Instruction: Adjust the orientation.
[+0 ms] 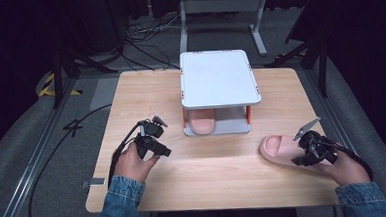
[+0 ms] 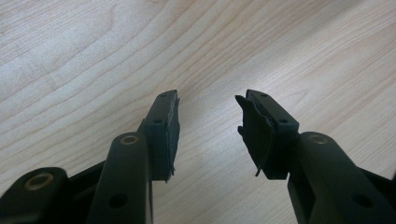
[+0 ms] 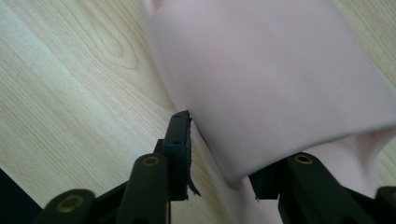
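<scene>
A pink slipper (image 1: 278, 149) lies on the wooden table (image 1: 209, 172) at the right, toe pointing left. My right gripper (image 1: 298, 154) is at its heel end. In the right gripper view the right gripper (image 3: 219, 144) stands open, straddling the side of the slipper's (image 3: 271, 84) strap. One jaw is outside against the strap's edge and the other is hidden under the strap. A second pink slipper (image 1: 202, 124) sits on the lower level of a white two-tier shelf (image 1: 218, 77). My left gripper (image 1: 158, 148) (image 2: 208, 105) hovers open over bare wood at the left, holding nothing.
The shelf stands at the table's back middle, its top level bare. Cables trail off the table's left edge to the floor. Dark stands and a metal frame stand on the floor around the table.
</scene>
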`<state>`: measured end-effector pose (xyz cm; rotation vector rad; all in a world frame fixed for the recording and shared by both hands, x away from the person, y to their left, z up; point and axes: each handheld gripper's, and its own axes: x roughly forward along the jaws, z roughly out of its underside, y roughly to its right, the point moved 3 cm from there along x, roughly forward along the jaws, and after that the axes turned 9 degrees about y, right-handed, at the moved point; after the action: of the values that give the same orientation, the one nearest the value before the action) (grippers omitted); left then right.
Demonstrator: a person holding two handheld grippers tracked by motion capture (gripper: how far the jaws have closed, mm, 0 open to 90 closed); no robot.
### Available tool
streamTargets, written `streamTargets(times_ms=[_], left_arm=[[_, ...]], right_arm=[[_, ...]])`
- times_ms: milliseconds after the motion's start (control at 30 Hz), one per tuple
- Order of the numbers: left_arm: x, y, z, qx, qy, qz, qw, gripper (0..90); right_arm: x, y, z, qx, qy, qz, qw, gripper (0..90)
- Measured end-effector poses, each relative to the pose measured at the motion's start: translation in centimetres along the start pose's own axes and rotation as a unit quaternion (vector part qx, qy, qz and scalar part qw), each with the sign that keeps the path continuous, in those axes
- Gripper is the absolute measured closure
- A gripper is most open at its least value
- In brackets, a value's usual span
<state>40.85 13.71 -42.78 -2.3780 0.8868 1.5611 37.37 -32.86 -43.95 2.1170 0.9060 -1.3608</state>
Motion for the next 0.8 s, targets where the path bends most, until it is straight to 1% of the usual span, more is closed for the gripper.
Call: streamTargets(times_ms=[67,167,267,333,400,467,533,567,600,800], left_arm=[[0.0,0.0,0.0,0.001,0.000,0.001,1.0000,56.2],[0.0,0.0,0.0,-0.003,-0.001,0.003,1.0000,56.2],[-0.1,0.0,0.0,-0.003,-0.001,0.003,1.0000,56.3],[-0.2,-0.1,0.0,0.000,0.002,-0.002,1.0000,56.4],[-0.2,-0.2,0.0,-0.006,0.002,0.003,1.0000,56.4],[-0.3,-0.2,0.0,-0.008,0.005,0.003,1.0000,56.4],[-0.4,-0.3,0.0,-0.009,0.005,0.003,0.9999,56.4],[-0.4,-0.3,0.0,-0.009,0.005,0.003,0.9999,56.5],[-0.4,-0.3,0.0,-0.010,0.006,0.003,0.9999,56.5],[-0.4,-0.4,0.0,-0.010,0.006,0.002,0.9999,56.6]], right_arm=[[0.0,-0.3,-0.3,0.001,0.003,-0.001,1.0000,69.3],[-0.3,-0.7,-0.9,0.013,0.006,0.002,0.9999,74.1],[-0.6,-1.1,-1.6,0.024,0.017,0.003,0.9995,76.1],[-0.9,-1.5,-2.2,0.027,0.025,0.010,0.9993,77.3],[-1.2,-2.0,-3.0,0.030,0.037,0.010,0.9988,78.3],[-1.4,-2.6,-3.8,0.030,0.046,0.008,0.9985,78.8],[-1.4,-3.2,-4.9,0.024,0.054,0.006,0.9982,79.0],[-1.4,-3.6,-5.7,0.020,0.058,0.004,0.9981,79.0],[-1.4,-3.6,-5.7,0.020,0.058,0.004,0.9981,79.0],[-0.3,-5.0,-8.9,0.014,0.060,0.002,0.9981,78.8]])
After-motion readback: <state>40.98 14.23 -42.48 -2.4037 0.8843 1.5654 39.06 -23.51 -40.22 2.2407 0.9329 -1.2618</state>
